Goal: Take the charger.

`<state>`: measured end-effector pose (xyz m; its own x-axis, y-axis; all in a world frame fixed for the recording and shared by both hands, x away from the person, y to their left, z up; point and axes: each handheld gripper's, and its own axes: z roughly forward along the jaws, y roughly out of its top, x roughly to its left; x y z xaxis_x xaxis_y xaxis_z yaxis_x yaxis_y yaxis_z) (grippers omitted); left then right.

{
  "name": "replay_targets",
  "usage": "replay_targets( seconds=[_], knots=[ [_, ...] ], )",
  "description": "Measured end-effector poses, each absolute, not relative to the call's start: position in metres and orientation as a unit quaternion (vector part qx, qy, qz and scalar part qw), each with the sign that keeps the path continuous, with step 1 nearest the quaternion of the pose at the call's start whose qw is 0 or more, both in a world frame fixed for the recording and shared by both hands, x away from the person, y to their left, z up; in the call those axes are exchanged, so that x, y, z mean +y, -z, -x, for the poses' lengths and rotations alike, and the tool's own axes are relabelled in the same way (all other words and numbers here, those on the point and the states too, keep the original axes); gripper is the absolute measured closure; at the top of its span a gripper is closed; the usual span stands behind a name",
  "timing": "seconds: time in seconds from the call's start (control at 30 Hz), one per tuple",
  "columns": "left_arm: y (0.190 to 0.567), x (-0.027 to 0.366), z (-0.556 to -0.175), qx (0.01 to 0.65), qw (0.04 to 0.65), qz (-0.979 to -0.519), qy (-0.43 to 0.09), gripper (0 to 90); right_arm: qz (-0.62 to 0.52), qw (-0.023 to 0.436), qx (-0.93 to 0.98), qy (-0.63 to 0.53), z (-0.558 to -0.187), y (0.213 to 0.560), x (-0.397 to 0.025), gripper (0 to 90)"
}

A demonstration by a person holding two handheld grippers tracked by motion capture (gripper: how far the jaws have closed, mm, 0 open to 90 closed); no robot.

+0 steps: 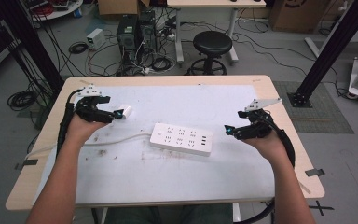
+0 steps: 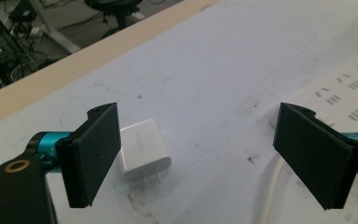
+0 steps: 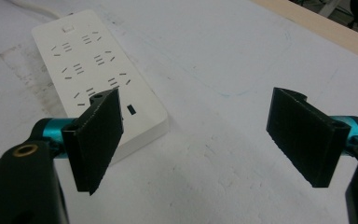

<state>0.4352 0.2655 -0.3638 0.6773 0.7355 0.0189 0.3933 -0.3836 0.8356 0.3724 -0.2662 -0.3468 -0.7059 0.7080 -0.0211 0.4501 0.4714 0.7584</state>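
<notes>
Your left gripper (image 1: 116, 114) hangs low over the table (image 1: 121, 81) with its jaws spread wide and empty, and the white charger (image 2: 144, 148) lies flat on the white mat (image 1: 168, 177) just beside its left jaw, prongs pointing toward you. Your right gripper (image 1: 228, 129) is also wide apart and holds nothing, near the right end of the power strip (image 1: 182, 138) at the mat's middle.
</notes>
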Motion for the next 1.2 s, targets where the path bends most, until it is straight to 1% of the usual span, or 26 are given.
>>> replay_targets(
  seconds=[0.1,0.17,0.2,0.23,0.37,0.53,0.57,0.7,1.2],
  knots=[
    [0.365,0.264,-0.439,0.348,0.429,-0.810,-0.198,15.0,-0.342,0.168,0.843,-0.381,-0.372,0.347,-0.265,18.9],
    [0.371,0.260,-0.454,0.362,0.428,-0.804,-0.196,15.0,-0.343,0.167,0.842,-0.381,-0.372,0.348,-0.263,18.9],
    [0.371,0.260,-0.454,0.362,0.428,-0.804,-0.196,15.0,-0.343,0.167,0.842,-0.381,-0.372,0.348,-0.263,18.9],
    [0.378,0.261,-0.461,0.375,0.424,-0.801,-0.193,15.0,-0.343,0.168,0.843,-0.380,-0.373,0.349,-0.263,18.9],
    [0.392,0.263,-0.473,0.394,0.407,-0.802,-0.188,15.0,-0.342,0.167,0.844,-0.378,-0.373,0.350,-0.261,18.9],
    [0.404,0.263,-0.481,0.405,0.394,-0.805,-0.180,15.0,-0.343,0.167,0.844,-0.376,-0.373,0.351,-0.261,18.9],
    [0.412,0.260,-0.486,0.408,0.391,-0.806,-0.176,15.0,-0.346,0.165,0.844,-0.375,-0.373,0.351,-0.261,18.9],
    [0.419,0.255,-0.494,0.414,0.377,-0.809,-0.177,15.0,-0.349,0.164,0.844,-0.373,-0.374,0.352,-0.260,18.9],
    [0.432,0.254,-0.503,0.427,0.356,-0.815,-0.167,15.0,-0.347,0.165,0.844,-0.373,-0.375,0.353,-0.259,18.9]
  ],
)
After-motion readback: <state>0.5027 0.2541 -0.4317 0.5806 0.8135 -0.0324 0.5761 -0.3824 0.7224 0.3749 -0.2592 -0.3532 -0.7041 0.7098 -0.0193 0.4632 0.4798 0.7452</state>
